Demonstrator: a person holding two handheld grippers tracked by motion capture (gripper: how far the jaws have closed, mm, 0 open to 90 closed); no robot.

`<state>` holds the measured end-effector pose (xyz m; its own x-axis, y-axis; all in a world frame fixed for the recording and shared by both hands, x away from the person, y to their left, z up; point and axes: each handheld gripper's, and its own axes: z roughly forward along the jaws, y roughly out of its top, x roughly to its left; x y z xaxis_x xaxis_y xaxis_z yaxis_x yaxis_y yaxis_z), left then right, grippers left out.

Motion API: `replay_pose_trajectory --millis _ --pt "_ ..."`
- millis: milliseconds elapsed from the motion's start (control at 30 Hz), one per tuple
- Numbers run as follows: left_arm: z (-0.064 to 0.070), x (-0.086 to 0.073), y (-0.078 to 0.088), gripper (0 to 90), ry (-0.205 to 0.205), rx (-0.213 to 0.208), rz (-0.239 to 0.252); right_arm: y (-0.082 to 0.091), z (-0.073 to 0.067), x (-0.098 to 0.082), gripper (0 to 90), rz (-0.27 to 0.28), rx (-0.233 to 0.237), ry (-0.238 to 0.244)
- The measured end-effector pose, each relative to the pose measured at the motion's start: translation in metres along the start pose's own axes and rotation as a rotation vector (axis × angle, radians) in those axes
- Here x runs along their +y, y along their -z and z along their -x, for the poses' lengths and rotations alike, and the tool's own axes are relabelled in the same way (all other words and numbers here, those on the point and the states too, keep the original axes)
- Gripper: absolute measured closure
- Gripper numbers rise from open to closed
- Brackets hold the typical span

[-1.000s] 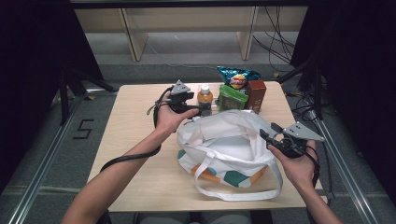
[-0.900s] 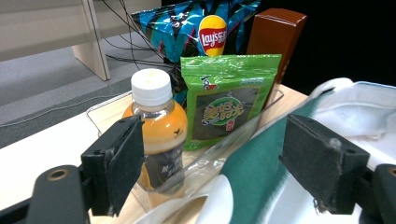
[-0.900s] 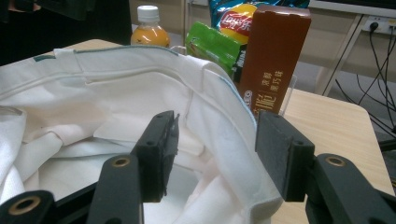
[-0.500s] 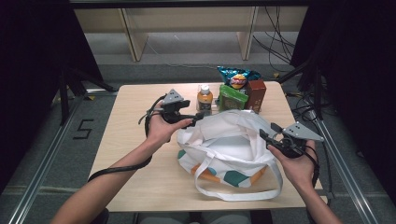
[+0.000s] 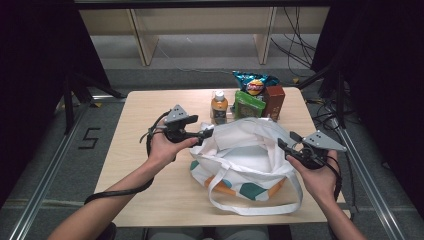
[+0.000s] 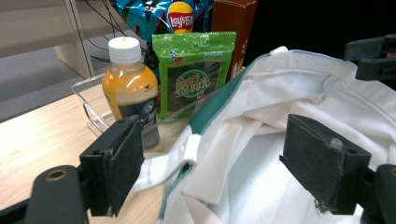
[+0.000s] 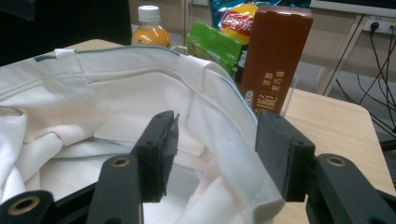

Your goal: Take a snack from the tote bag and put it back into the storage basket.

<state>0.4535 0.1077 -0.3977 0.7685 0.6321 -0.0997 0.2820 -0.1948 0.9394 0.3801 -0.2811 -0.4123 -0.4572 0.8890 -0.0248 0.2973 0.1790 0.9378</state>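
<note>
Spreading a white tote bag on the surface.
Left tongs are held open at the rim; right tongs straddle the opposite rim, unclamped; snacks are stood behind.

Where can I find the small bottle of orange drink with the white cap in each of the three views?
High view: the small orange-drink bottle with white cap stands at the table's far edge, behind the white cloth bag.
Left gripper view: upper left.
Right gripper view: top, left of centre.
Shared landmark: the green snack packet beside it.
</note>
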Motion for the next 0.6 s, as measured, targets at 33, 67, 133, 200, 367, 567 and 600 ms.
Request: replay_pose_trajectory --millis 33,67,133,200,367,567,600 --pt "0.0 0.0 0.0 19.5 0.0 0.0 0.0 0.0 0.0 0.0 48.3 0.0 0.0 0.0" --pt "0.0 -0.004 0.003 19.4 -0.008 0.004 -0.004 0.0 0.001 0.0 48.3 0.003 0.0 0.011" --pt "0.0 -0.008 0.006 19.2 -0.008 0.003 -0.004 0.0 0.0 0.0 48.3 0.001 0.001 0.009" --pt "0.001 -0.011 0.009 19.1 -0.007 0.001 0.001 -0.001 0.001 0.0 48.2 0.003 0.002 0.018" --pt "0.004 -0.018 0.017 18.8 -0.008 -0.002 0.01 -0.001 0.002 0.0 48.2 0.003 0.006 0.033" --pt "0.012 -0.029 0.029 18.6 0.007 -0.003 0.026 -0.002 0.0 0.0 48.2 0.014 -0.003 0.027" --pt "0.012 -0.031 0.03 18.6 0.007 -0.004 0.031 -0.002 0.0 0.0 48.2 0.009 0.001 0.026"
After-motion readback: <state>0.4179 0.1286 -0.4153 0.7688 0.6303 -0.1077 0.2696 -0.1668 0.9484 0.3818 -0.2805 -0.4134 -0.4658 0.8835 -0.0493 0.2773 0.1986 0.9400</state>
